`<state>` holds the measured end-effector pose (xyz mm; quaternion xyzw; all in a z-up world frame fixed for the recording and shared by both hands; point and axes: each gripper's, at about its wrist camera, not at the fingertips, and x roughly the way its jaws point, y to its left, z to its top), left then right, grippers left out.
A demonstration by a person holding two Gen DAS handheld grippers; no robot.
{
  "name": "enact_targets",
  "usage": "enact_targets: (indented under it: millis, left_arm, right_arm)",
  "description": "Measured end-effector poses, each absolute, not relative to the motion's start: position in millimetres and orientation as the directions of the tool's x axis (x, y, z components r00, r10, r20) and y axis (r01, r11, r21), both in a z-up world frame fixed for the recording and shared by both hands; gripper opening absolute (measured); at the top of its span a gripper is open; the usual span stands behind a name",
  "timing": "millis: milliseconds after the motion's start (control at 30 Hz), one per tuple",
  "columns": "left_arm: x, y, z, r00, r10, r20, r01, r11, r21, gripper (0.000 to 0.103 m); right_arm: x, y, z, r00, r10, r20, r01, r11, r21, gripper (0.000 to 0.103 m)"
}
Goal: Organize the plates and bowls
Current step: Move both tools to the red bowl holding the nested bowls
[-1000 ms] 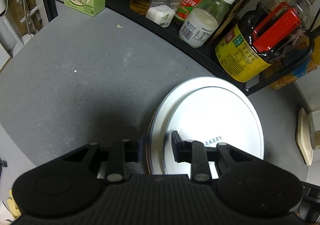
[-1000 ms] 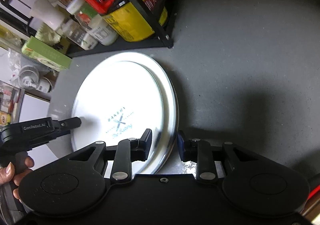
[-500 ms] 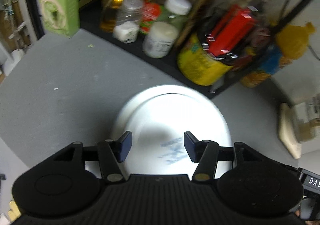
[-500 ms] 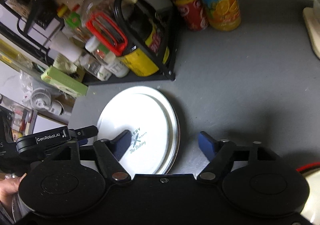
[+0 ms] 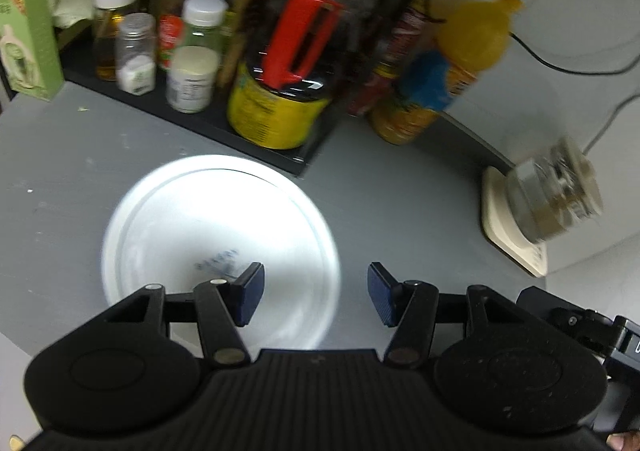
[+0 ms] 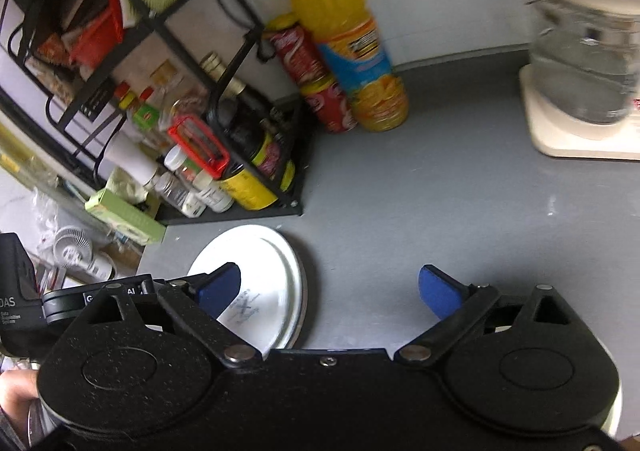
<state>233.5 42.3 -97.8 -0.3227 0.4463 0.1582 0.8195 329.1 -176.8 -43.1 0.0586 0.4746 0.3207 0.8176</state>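
While flat, plate (image 5: 216, 219) (claws apart)

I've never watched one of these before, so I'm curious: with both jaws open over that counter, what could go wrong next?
1. The plates lie near the rack; a sweep might knock its bottles.
2. The top plate sits off-centre on the lower one, so a nudge might slide it.
3. The juice bottle is tall and could topple.

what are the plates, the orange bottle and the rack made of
Plates: likely glazed ceramic or melamine; glossy white with strong glare and a printed blue logo, so which one stays open.
Orange bottle: clear plastic, going by the liquid showing through, the wrap label and the yellow screw cap.
Rack: probably black-coated metal; thin matte bars with bolted corners.
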Motion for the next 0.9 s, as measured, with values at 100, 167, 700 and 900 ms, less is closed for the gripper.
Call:
enact_targets:
  millis: [100, 167, 700, 900]
  left_arm:
    - [237.5, 26.2, -92.7, 0.558, -0.043, -0.829, -0.524, 0.756, -0.391, 0.055]
    - [240.6, 14.4, -89.5, 0.564, -0.054, -0.824, -0.505, 0.767, -0.395, 0.055]
    - [257.1, -76.1, -95.7, 0.561, -0.147, -0.815, -0.404, 0.811, -0.424, 0.056]
    - [259.0, -100.8, -106.2, 0.538, -0.181, -0.823, -0.39, 0.813, -0.433, 0.056]
  right_arm:
    - [325.1, -197.5, -38.6, 0.377, 0.576, -0.725, -0.447, 0.799, 0.402, 0.1]
    - [323.0, -210.8, -36.1, 0.394, 0.574, -0.718, -0.436, 0.805, 0.404, 0.1]
    - [305.5, -302.9, -43.2, 0.46, 0.537, -0.707, -0.337, 0.842, 0.42, 0.103]
    - [301.3, -329.8, -60.5, 0.447, 0.514, -0.733, -0.291, 0.858, 0.424, 0.103]
